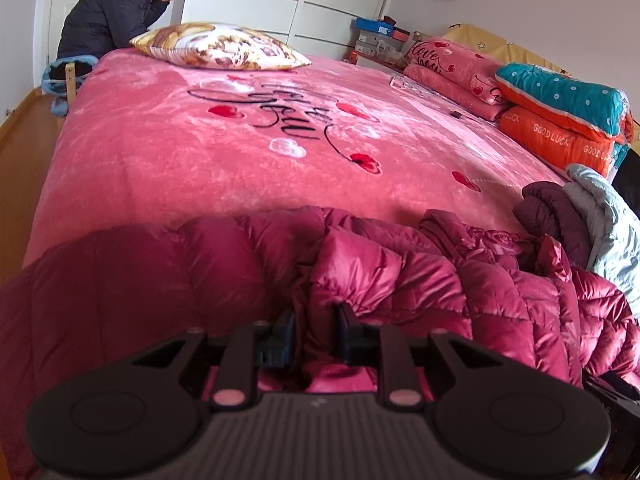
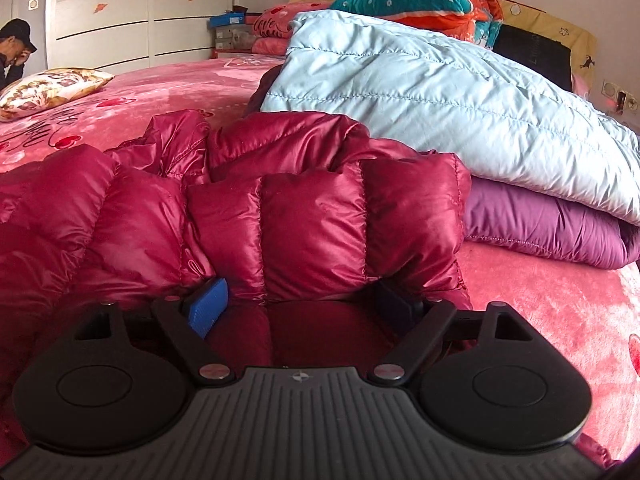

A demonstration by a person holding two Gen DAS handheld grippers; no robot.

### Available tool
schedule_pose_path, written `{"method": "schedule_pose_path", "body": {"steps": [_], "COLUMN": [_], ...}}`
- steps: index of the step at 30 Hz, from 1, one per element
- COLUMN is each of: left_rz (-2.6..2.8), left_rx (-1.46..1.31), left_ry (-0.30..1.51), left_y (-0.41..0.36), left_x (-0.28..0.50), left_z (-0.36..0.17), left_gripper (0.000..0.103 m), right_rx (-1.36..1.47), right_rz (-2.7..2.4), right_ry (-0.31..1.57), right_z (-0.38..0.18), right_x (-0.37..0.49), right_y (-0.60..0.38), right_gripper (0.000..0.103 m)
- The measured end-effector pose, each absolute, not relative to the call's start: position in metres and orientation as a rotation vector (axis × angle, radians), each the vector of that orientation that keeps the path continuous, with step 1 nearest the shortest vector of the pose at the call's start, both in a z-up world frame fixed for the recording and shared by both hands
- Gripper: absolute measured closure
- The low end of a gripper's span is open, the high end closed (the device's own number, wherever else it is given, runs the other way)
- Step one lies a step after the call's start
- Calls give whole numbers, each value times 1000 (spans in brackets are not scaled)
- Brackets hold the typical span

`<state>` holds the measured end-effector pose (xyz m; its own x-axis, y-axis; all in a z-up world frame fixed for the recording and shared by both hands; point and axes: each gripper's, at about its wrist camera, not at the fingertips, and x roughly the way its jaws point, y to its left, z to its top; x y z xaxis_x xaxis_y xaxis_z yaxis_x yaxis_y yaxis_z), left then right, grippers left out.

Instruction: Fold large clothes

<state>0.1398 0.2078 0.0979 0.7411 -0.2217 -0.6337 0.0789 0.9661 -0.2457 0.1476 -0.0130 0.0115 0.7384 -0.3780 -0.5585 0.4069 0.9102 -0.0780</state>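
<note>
Straddling a puffy fold of the crimson down jacket (image 2: 320,220), the right hand-held gripper (image 2: 306,304) stands at its widest, its blue pad (image 2: 210,304) against one side of the quilted panel and the dark pad on the other; whether they press into the fabric cannot be told. The left hand-held gripper (image 1: 316,332) is narrow, with a ridge of the same jacket (image 1: 380,276) between its two fingers, though the pads do not clearly pinch it. The jacket lies crumpled along the near edge of the bed (image 1: 180,168), directly under and ahead of both grippers. Just beside it to the right sit a pale blue quilted jacket (image 2: 420,92) on top of a purple one (image 2: 540,232). Farther off are a floral pillow (image 1: 220,46), stacked folded quilts (image 1: 560,120), and a person in dark clothes (image 1: 116,12) at the far side.
</note>
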Motion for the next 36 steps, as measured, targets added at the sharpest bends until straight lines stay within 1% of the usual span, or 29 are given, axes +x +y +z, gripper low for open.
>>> {"method": "schedule_pose_path", "body": {"steps": [2,5,7,8,10,12,14,20,26,29,33,36], "left_rz": [-159,-147,-147,-146,-148,-171,-221,-267,-247,-241,-231,-229], "left_rx": [-173,-132,-124,-114,-89,-74,-70,-22,29,30,37,37], "left_ry": [676,597,531,497,434,390,391,471,571,602,627,637], "left_y": [207,207,208,208,205,201,195,178,175,176,176,175], "left_x": [136,127,122,119,114,111,111,120,128,131,135,136], "left_z": [103,112,120,124,130,135,134,120,101,95,89,87], "left_gripper": [79,70,69,67,60,48,43,42,41,38,33,32], "right_rx": [56,56,54,55,55,55,62,44,23,45,67,46], "right_rz": [-428,-426,-435,-441,-450,-449,-431,-324,-290,-300,-301,-305], "right_ry": [602,605,595,580,543,511,481,502,578,629,632,619], "right_z": [12,15,21,24,30,37,45,52,37,22,14,10], "right_x": [147,141,135,131,126,121,117,138,165,176,180,180], "right_y": [-12,-14,-14,-13,-10,-5,3,43,68,66,61,62], "right_gripper": [0,0,0,0,0,0,0,0,0,0,0,0]}}
